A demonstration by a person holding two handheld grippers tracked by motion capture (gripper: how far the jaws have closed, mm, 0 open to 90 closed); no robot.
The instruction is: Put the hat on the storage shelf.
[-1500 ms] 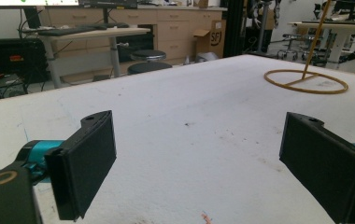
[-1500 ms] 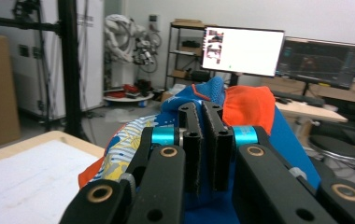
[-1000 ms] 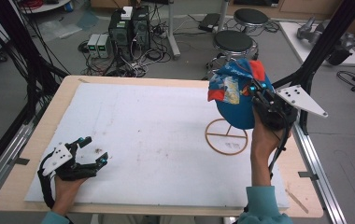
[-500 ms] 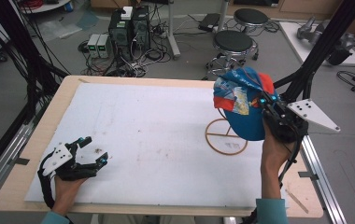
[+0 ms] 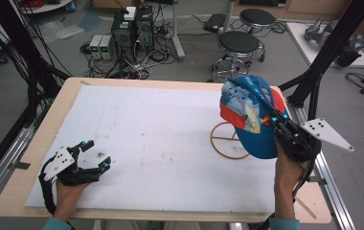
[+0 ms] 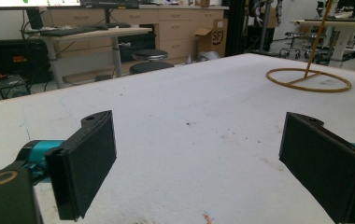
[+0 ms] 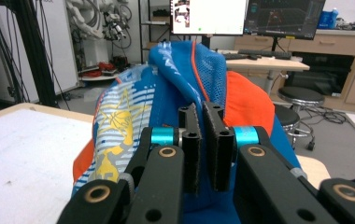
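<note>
The right gripper (image 5: 279,123) has its two black jaws pressed together on a fold of the blue, orange and patterned fabric cap (image 5: 249,115); in the right gripper view the pads (image 7: 192,140) pinch blue cloth, with mesh panel and orange brim rising beyond them. The cap hangs lifted clear of the table, at the far right, directly above the thin yellow-brown wire stand with a round ring base (image 5: 228,142), which rests on the white foam sheet (image 5: 161,139). Whether the cap touches the stand's upright rod cannot be told, since the cap hides the rod's top in the high view.

Judging from this, the pickup is done and the cap is carried to the stand; what seems left is settling it onto or off the rod and letting go. Which of the two is meant is not clear from the pictures.

The person's right hand (image 5: 288,167) reaches forward from the near right edge, forearm stretched, the gripper angled up and toward the far left with its grey three-cornered plate (image 5: 324,133) pointing right.

The left gripper (image 5: 90,155) lies low on the sheet at the near left, well apart from the cap, jaws spread wide and holding nothing; the left gripper view looks across bare sheet toward the ring base (image 6: 308,80).
</note>
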